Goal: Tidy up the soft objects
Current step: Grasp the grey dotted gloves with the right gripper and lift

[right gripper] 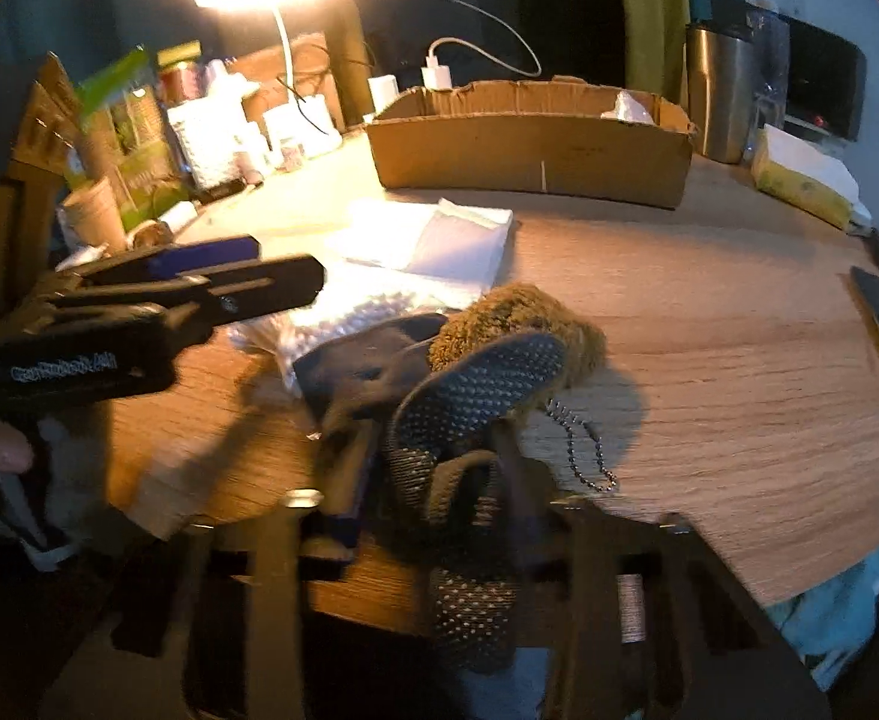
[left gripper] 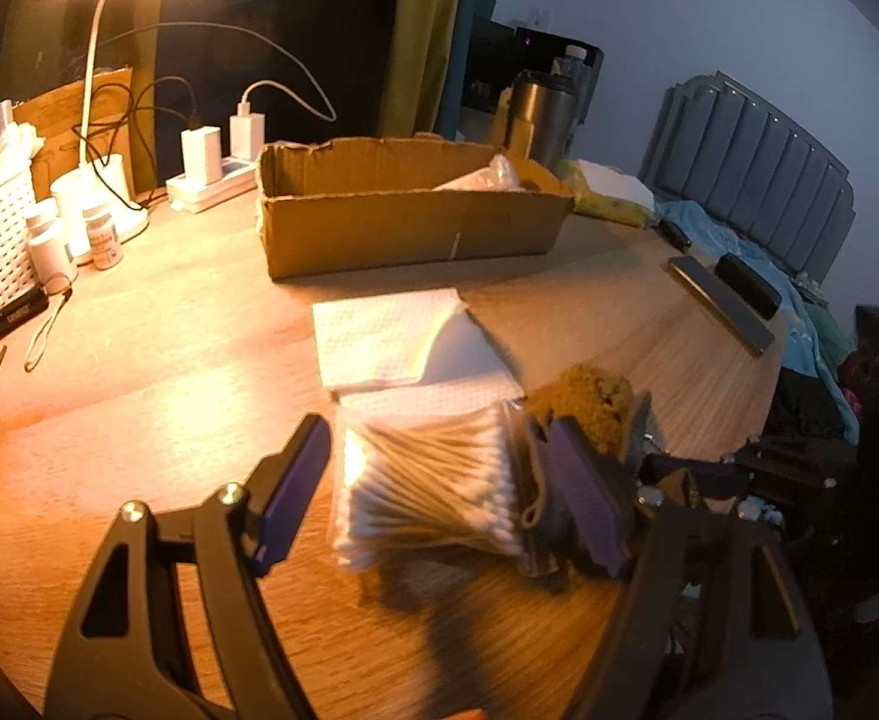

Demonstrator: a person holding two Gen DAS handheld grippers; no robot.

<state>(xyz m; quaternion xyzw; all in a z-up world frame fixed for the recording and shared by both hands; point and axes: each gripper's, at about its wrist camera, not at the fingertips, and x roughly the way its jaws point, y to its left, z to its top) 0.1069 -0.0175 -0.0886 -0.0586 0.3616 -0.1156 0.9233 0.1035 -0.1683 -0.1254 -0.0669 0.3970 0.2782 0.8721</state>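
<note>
Progress: early, I judge | box (left gripper: 415, 228) upper centre holds one bag | left gripper (left gripper: 433, 492) open around cotton swabs (left gripper: 427, 480) | right gripper (right gripper: 433, 420) clamps dotted sock (right gripper: 475, 396) beside brown plush (right gripper: 517, 312), lower centre | tissues (left gripper: 391, 342) remain.

Holding black left gripper (left gripper: 433, 480) with purple pads wide apart, angling downward; pinching black right gripper (right gripper: 427, 468) nearly closed, tilting downward alongside.

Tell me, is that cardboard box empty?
Not empty. The box has its top open, and a pale, crumpled bundle shows above the wall at its right end. The rest of the inside is hidden.
</note>
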